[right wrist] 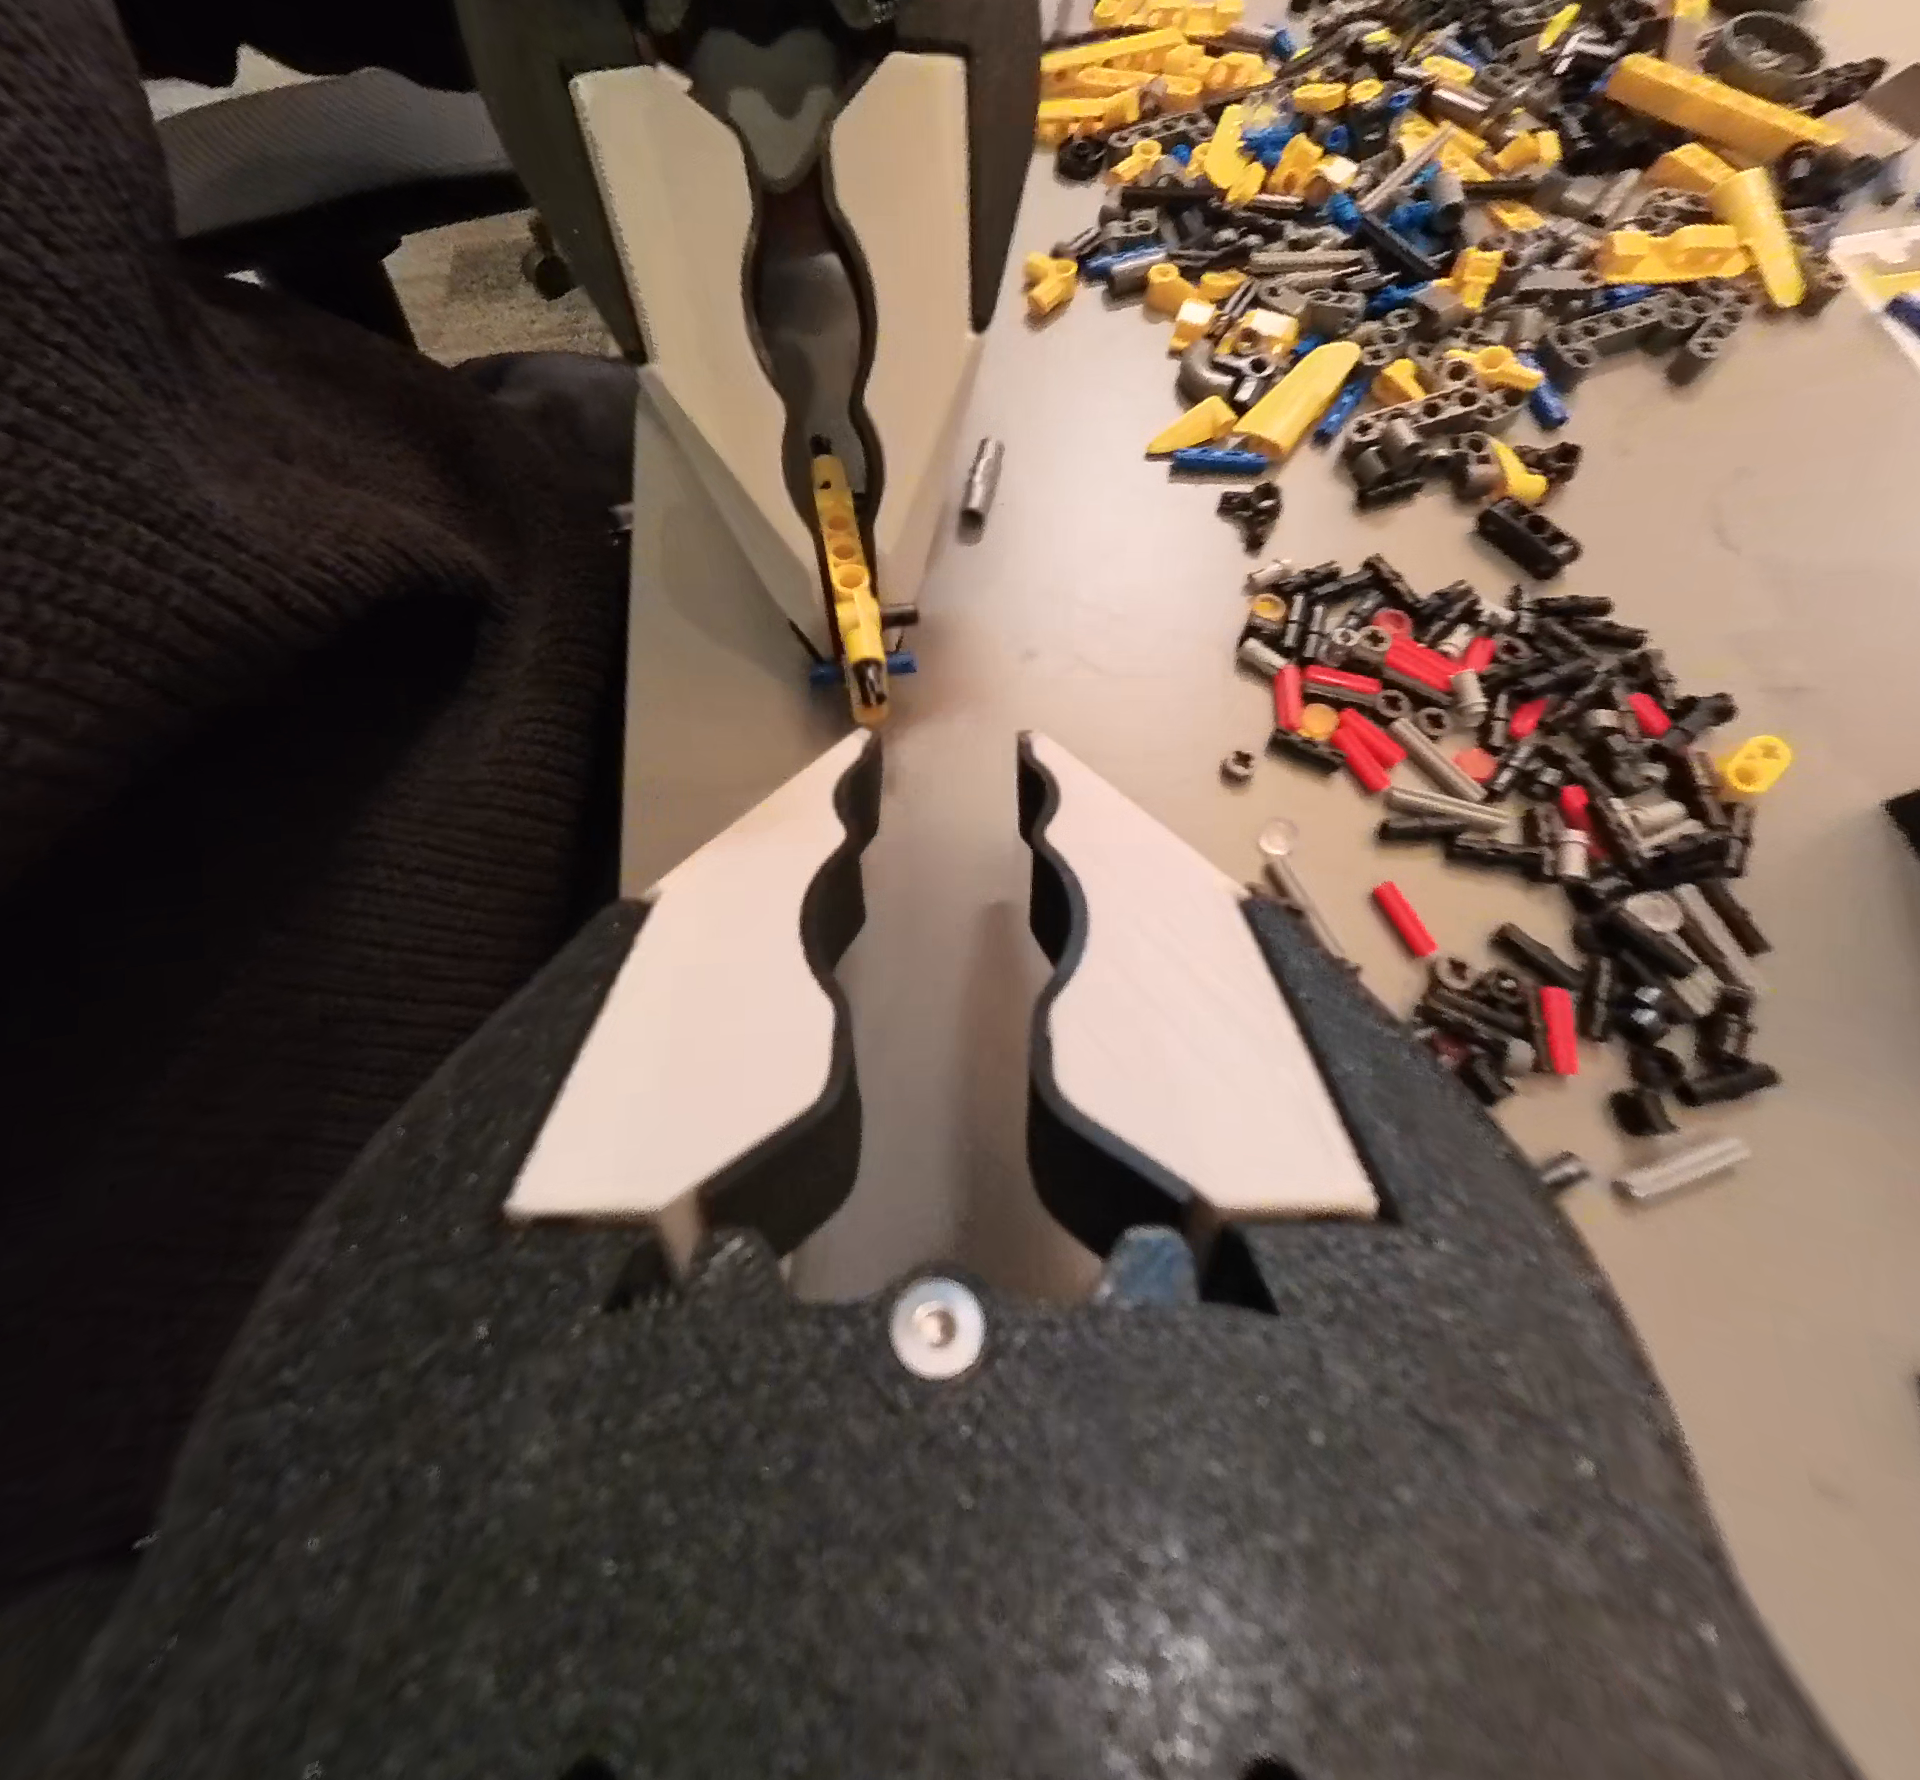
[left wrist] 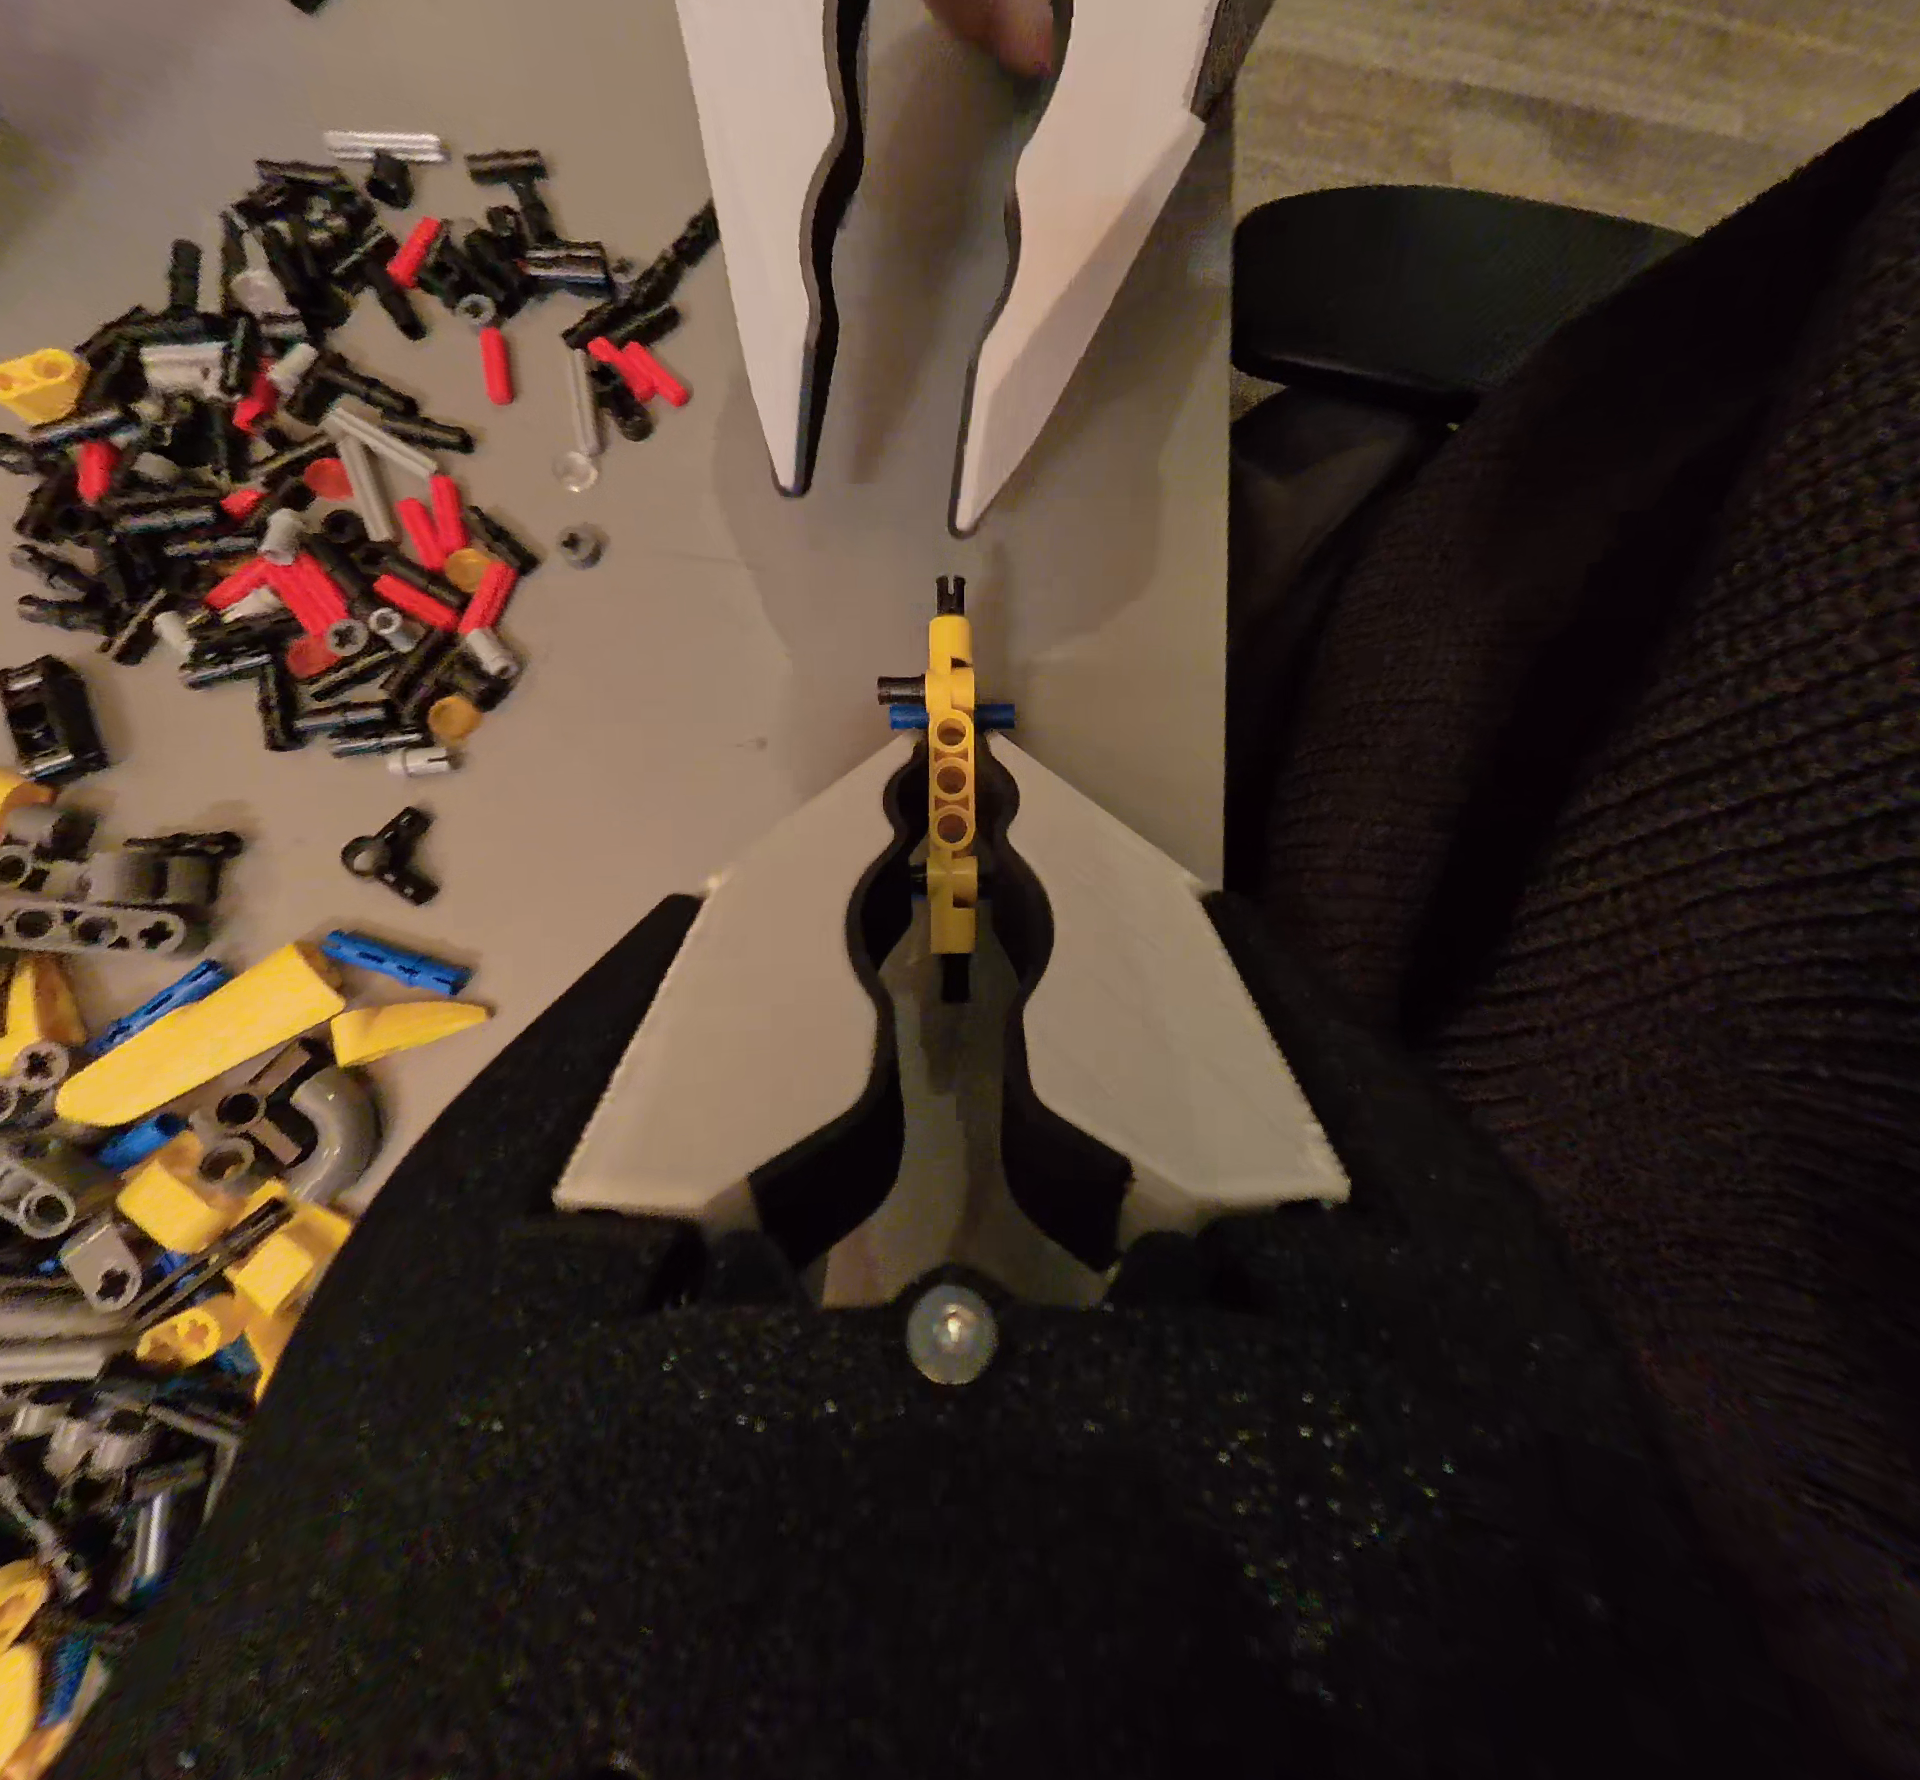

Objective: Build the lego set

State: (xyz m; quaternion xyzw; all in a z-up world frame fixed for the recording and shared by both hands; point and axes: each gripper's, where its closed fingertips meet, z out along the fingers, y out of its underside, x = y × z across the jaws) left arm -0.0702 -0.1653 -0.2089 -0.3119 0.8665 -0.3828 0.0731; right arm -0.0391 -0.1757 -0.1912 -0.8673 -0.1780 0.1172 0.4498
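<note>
Clamping a yellow beam assembly (left wrist: 951,795) with black and blue pins, the left tool (left wrist: 954,754) holds it above the table (left wrist: 644,795) edge. The right tool (right wrist: 948,743) faces it, empty, jaws apart, just beside the beam's tip; loose-piece piles (left wrist: 312,463) lie near.
</note>
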